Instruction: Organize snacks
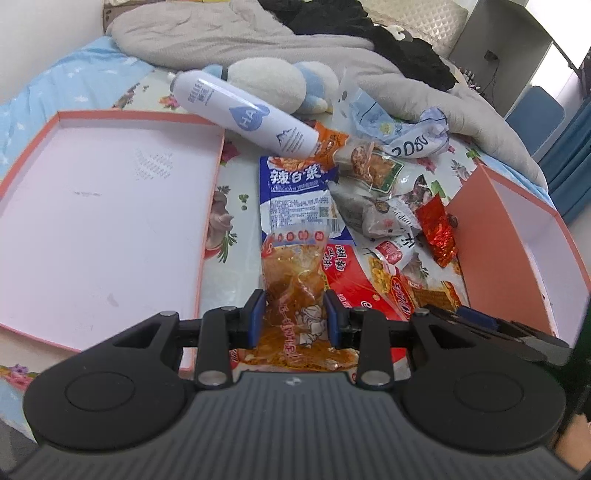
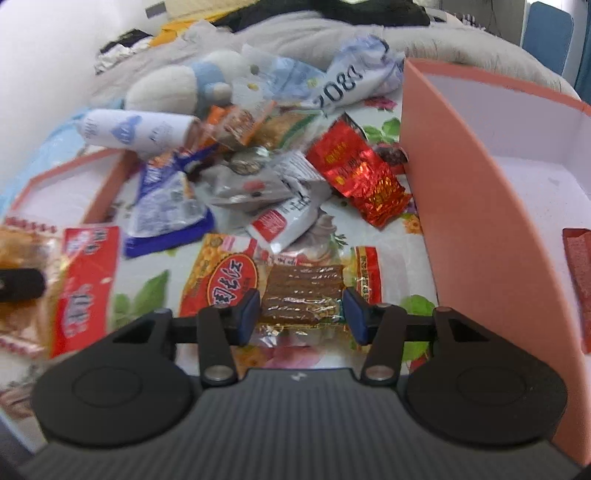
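Bed (image 1: 236,206): floral printed sheet, seen from above by both grippers, which are angled steeply downward

Quilt (image 1: 229,33): grey, soft, heaped at the far edge, with a white and blue plush toy (image 1: 273,79) in front of it

Lid (image 1: 103,221): shallow card tray, pink rim, white inside, laid flat at the left of the snack pile

Box (image 2: 476,206): deeper card box, pink outside, white inside, at the right of the pile; a dark red packet (image 2: 580,280) is seen within

Bottle (image 1: 243,112): white cylinder with blue drop print, lying on its side on the far snacks

Snack pile (image 1: 369,206): crinkled foil and plastic packets between lid and box, among them a blue pouch (image 1: 295,192) and a shiny red foil pack (image 2: 358,173)

Left gripper (image 1: 295,317): blue pads pinched on a clear orange pouch (image 1: 291,280), its end gathered between them

Right gripper (image 2: 301,314): jaws partly spread astride a brown ribbed bar (image 2: 303,291) in clear wrap; the pads are not seen pressing it
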Demonstrator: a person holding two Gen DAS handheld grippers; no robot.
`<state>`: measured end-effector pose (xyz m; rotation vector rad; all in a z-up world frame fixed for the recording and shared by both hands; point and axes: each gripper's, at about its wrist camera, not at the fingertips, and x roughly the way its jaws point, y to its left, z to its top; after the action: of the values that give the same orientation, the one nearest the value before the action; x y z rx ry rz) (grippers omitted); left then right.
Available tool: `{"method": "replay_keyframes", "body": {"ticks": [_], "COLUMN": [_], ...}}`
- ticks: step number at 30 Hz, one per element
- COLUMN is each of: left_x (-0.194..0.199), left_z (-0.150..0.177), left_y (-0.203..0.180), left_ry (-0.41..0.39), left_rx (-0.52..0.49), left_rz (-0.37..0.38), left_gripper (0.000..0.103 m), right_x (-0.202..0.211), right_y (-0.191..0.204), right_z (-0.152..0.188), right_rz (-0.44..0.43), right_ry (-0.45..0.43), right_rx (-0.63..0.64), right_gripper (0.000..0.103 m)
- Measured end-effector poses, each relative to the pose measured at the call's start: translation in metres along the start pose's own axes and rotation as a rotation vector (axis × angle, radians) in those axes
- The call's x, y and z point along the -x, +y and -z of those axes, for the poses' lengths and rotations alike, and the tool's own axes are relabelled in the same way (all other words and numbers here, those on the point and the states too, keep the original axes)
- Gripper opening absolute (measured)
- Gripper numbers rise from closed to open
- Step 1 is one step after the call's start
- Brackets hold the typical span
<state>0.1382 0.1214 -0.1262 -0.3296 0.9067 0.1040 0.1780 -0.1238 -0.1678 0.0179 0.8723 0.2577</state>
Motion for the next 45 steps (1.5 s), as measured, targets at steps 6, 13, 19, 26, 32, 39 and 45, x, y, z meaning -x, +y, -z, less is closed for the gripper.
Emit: {"method": "replay_keyframes", "body": {"ticks": [6,13,19,26,32,39,45], "left_x": [0.032,0.059,0.054,0.016,-0.018,-0.048,-0.055], "left_z": [0.003,0.003,0.010,0.028,0.041,0.052,0.055], "left_y": [-0.008,-0.017,-0.009,0.020,0.021,0.024,0.022], "left_ry": [-0.030,-0.066,-0.050,0.026,0.081,0.155,0.177], "left_rx": [-0.013,-0.011,-0.002,-0.007,-0.076,-0.099,-0.117], "left_rz": [0.005,0.018,0.000,-0.061,-0.103,-0.125,-0.132], "left_gripper": [0.038,0.038,0.038,0.038,0.038,0.038,0.038], "right_x": [0.051,0.089,0.073,0.030,-0.023,-0.062,-0.079], "right_y": [0.003,-0.003,0.000,0.004,-0.009,-0.004,-0.003], "right_z": [-0.007,-0.016,0.002,0.008,0.005,0.001,0.002], "right_rz": [-0.035,-0.029,-0.187,-0.357,-0.434,-0.534,-0.626], "right_ry": [-0.054,-0.092,-0.036,0.085,0.231,0.368,0.451], "right_rx": [0.008,0.021,-0.002,-0.108,-0.278,-0.363,-0.482], "right_gripper": [0.051,0.003,0.006,0.045,0.046,0.043,0.043]}}
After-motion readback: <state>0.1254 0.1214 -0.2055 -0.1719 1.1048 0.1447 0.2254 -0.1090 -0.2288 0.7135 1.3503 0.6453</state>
